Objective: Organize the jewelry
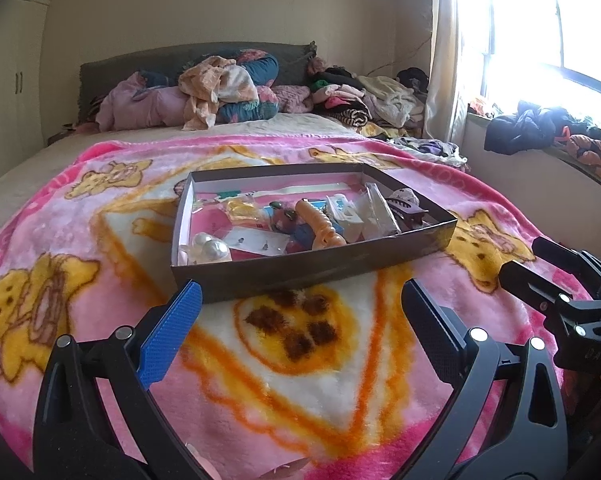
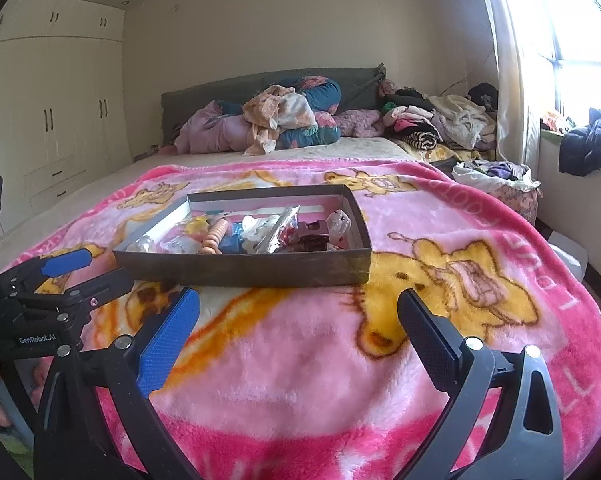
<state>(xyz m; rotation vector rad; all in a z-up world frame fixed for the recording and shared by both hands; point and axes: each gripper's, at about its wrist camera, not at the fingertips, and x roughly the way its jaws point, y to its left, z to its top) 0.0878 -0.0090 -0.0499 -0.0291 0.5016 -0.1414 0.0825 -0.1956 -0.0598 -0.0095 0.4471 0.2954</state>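
A bed [image 1: 28, 168] spread with a pink cartoon blanket [image 1: 300, 360] carries a shallow dark box [image 1: 312, 270], and all the jewelry in view lies inside it, none loose on the blanket. The contents sit jumbled and overlapping, so the scene would fit either pieces gathered into the box and waiting to be sorted, or a gathering that is as far along as it will go; the pictures do not settle which. In the box, from larger to smaller: an orange beaded bracelet [image 1: 320, 226], a dark red hair claw [image 1: 406, 205], clear plastic packets [image 1: 374, 204], two pearly beads [image 1: 208, 245] at the near left corner, and a white card of small earrings [image 1: 256, 243]. The left gripper [image 1: 300, 316] and right gripper [image 2: 298, 320] both hover just short of the box, jaws wide apart and holding nothing.
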